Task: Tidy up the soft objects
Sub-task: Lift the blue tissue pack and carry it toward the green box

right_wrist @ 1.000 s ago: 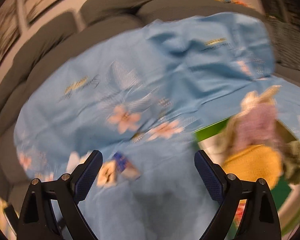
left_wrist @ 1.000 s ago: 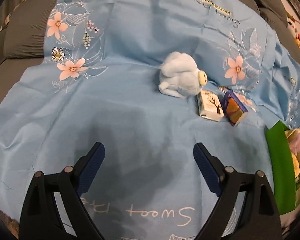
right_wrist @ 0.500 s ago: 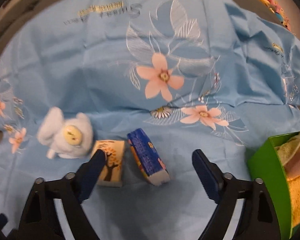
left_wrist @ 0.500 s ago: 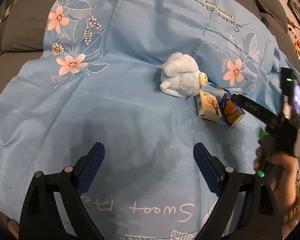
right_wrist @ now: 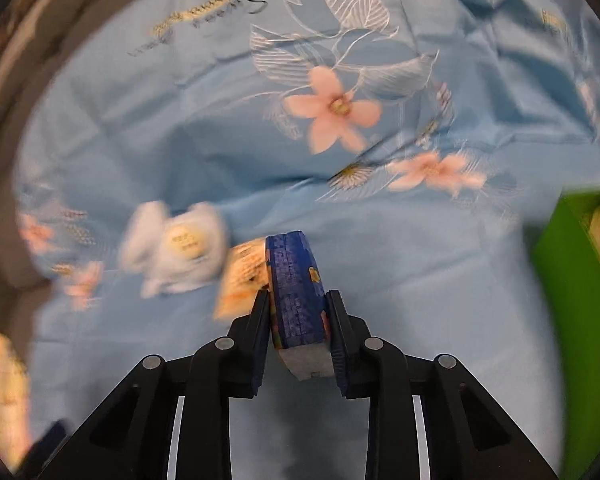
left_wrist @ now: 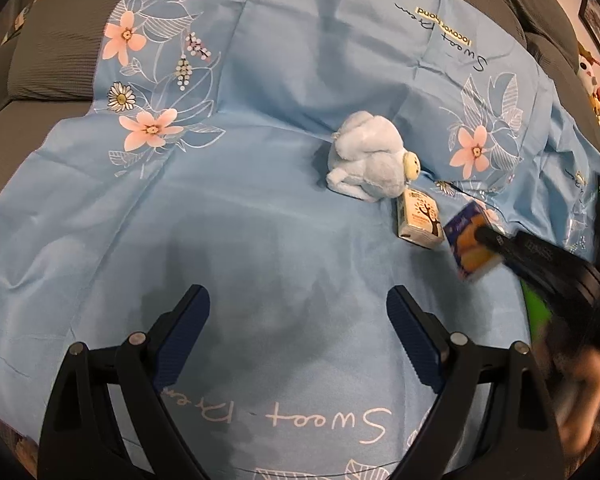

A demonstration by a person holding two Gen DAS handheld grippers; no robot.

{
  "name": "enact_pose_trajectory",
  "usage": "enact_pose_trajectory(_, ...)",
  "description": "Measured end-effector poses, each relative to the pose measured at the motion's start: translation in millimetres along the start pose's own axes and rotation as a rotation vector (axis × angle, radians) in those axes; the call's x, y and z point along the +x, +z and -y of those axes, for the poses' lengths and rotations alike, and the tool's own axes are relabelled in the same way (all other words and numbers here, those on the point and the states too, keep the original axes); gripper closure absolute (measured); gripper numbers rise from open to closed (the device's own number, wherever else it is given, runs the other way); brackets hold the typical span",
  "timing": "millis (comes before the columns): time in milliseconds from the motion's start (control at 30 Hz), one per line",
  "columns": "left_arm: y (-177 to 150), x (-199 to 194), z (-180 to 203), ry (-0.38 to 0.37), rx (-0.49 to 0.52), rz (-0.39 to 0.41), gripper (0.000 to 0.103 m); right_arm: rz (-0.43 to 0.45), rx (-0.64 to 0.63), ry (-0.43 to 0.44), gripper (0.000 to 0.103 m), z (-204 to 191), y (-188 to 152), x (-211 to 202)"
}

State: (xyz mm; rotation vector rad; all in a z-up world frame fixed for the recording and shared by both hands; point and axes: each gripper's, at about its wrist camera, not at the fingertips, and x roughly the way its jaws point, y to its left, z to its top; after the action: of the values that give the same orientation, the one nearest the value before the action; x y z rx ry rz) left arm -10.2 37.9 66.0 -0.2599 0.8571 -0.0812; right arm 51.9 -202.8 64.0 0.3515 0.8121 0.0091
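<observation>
A blue tissue pack (right_wrist: 296,280) stands between the pads of my right gripper (right_wrist: 297,298), whose jaws are closing and press on both its sides. In the left wrist view the same blue pack (left_wrist: 466,240) shows with the right gripper (left_wrist: 482,236) on it, at the right. Beside it lies a white pack with a tree print (left_wrist: 418,220), and a pale blue plush animal (left_wrist: 370,164) sits just beyond. My left gripper (left_wrist: 297,296) hangs open over bare blue cloth (left_wrist: 260,200), well short of the plush.
A green box (right_wrist: 572,300) with soft items stands at the right edge. The flowered blue cloth covers a grey sofa (left_wrist: 52,60), whose cushions rise at the back and left. A hand (left_wrist: 580,392) holds the right gripper at the lower right.
My right gripper swung from the green box toward the blue pack, came down on it and closed its jaws on it. The left gripper stayed put and open.
</observation>
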Motion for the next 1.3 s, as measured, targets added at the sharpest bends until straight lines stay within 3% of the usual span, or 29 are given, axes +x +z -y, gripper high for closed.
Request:
enact_pose_trajectory(133,0.9,-2.0,-3.0,0.014,-0.005,0.008,0.013,-0.138,0.109,0.174,0.074,-5.5,-33.0,-4.3)
enact_pose_trajectory(200,0.3,-3.2,-3.2,0.011,-0.008,0.01,0.013,-0.211,0.135,0.211,0.074,-11.1,-52.1,-0.4)
enact_pose_trajectory(300,-1.3,-4.9,-1.1,-0.003,0.0,0.011,0.013,-0.235,0.138,0.193,0.074,-15.3,-69.5,-1.9)
enact_pose_trajectory(533,-5.8,-1.1,3.6,-0.032,0.006,-0.015,0.013,-0.232,0.156,0.05,0.066,9.8,-58.7,-14.2)
enact_pose_trajectory(667,-8.6,1.3,8.9,-0.065,0.008,-0.02,0.014,-0.167,0.193,0.022,0.037,27.1,-51.8,-23.7)
enact_pose_trajectory(833,-14.9,12.1,28.0,-0.147,0.052,-0.036,0.017,-0.173,0.222,0.076,0.035,34.1,-47.3,-19.2)
enact_pose_trajectory(1067,-29.9,39.4,63.0,-0.281,0.119,-0.159,0.052,-0.221,0.193,0.159,0.035,25.6,-47.5,-5.8)
enact_pose_trajectory(1200,-38.4,50.1,73.2,-0.322,0.156,-0.197,0.072,-0.298,0.22,0.207,0.051,26.6,-51.2,10.1)
enact_pose_trajectory(1300,-37.6,52.7,74.8,-0.379,0.137,-0.184,0.073,-0.307,0.204,0.185,0.056,24.7,-52.9,17.7)
